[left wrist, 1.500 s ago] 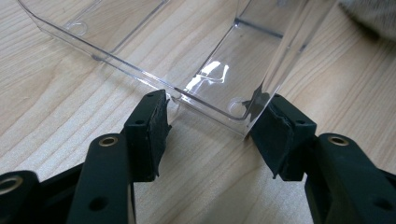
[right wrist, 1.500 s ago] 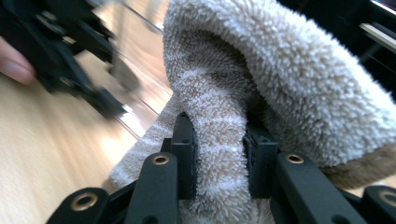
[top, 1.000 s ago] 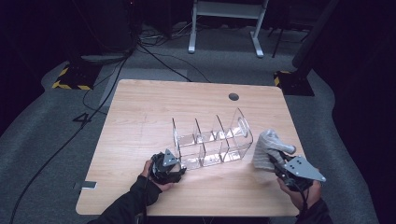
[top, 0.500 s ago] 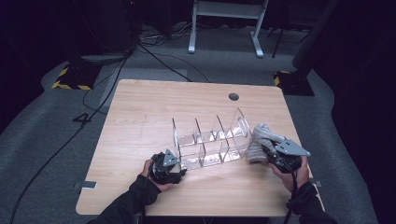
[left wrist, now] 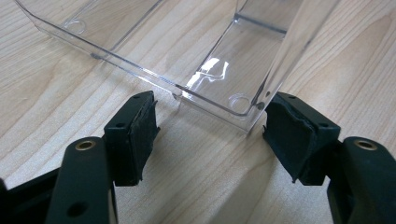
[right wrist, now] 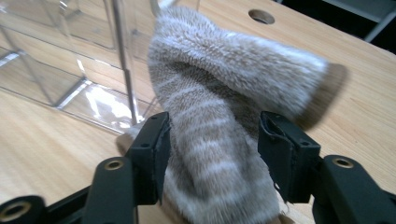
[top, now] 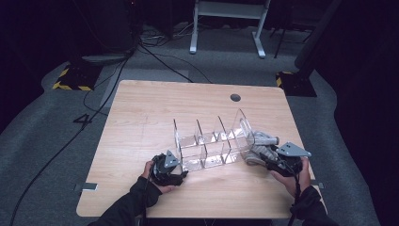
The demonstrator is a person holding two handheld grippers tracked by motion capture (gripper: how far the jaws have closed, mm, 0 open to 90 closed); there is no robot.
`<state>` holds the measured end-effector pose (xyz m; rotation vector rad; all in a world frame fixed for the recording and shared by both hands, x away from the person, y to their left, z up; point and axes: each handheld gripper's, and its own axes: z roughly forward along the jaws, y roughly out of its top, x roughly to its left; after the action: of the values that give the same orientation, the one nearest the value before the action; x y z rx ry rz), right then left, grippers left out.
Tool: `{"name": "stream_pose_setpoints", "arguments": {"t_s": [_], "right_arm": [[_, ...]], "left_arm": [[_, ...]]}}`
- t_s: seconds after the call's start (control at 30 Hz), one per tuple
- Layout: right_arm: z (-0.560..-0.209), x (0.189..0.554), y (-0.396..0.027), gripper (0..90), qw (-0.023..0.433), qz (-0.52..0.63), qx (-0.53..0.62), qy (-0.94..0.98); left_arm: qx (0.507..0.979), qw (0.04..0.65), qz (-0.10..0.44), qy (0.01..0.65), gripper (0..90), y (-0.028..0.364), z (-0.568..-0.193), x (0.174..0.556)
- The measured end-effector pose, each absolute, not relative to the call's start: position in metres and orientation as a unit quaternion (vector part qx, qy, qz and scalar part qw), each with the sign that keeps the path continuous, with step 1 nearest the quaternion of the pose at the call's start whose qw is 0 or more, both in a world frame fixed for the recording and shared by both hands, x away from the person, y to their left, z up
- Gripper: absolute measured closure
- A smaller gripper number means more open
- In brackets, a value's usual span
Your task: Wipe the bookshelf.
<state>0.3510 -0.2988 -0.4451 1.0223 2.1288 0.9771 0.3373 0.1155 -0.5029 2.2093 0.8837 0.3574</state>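
From the high view, I am holding my left gripper [top: 175,165] just at the near left corner of the clear organizer [top: 211,141], while my right gripper [top: 269,160] is sitting at the organizer's right end, right up against the grey sock [top: 261,147]. The sock is lying on the worktop [top: 141,113] just beside the organizer's right wall, so my right hand is the nearer one by far.

In the left gripper view, my left gripper [left wrist: 210,133] is released; its jaws have just been opening, and the organizer's [left wrist: 219,74] corner is sitting between them, touching the right-hand pad or very nearly, clear of the left-hand one.

In the right gripper view, my right gripper [right wrist: 212,149] is also released; its jaws have just been opening, with the sock [right wrist: 219,93] lying between them, its long axis running straight ahead from me and bending off to the right. The pads are no longer pinching it. The organizer [right wrist: 93,60] is standing ahead and to the left of the sock, so I judge any lift into a compartment is going that way.
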Motion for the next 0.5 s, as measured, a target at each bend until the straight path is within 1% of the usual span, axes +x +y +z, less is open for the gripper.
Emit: {"name": "stream_pose_setpoints", "arguments": {"t_s": [0.3, 0.5], "right_arm": [[-0.43, 0.331, -0.308, 42.3, 0.287, 0.365, 0.366, 0.806], [-0.429, 0.318, -0.314, 40.8, 0.288, 0.367, 0.349, 0.813]], "left_arm": [[0.857, 0.359, 0.14, 0.342, 33.6, 0.116, -0.503, 0.337], [0.856, 0.36, 0.137, 0.346, 33.3, 0.116, -0.503, 0.336]]}}
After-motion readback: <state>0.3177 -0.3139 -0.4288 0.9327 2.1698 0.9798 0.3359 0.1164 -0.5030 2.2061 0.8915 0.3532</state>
